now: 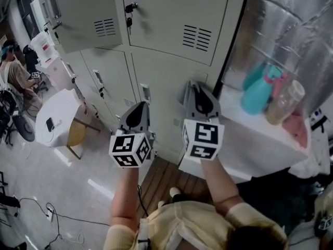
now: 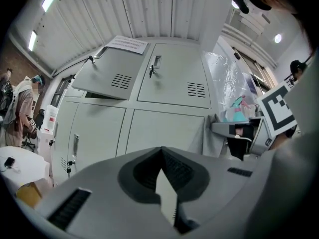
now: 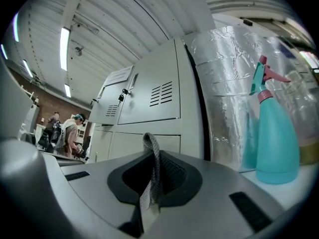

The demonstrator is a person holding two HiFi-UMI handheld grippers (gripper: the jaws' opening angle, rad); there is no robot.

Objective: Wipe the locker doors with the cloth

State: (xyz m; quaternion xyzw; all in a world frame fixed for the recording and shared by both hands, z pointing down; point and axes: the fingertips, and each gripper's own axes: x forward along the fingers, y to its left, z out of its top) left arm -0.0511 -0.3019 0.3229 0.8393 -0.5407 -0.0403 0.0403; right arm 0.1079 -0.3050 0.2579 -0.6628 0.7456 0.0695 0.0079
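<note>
**A:** What is the setting?

**B:** A room with a bank of pale grey lockers (image 1: 156, 82), seen from above.

**A:** What is closest?

**B:** The left hand-held gripper (image 1: 138, 114), with its jaws pressed together. Beside it is the right hand-held gripper (image 1: 200, 99), pinching a folded strip of grey cloth (image 3: 149, 168). Both are raised near the lower locker doors.

**A:** And beyond?

**B:** To the right, a teal spray bottle (image 1: 256, 91) stands on a white worktop (image 1: 260, 145). Farther left, an upper locker door (image 1: 86, 14) hangs open.
</note>
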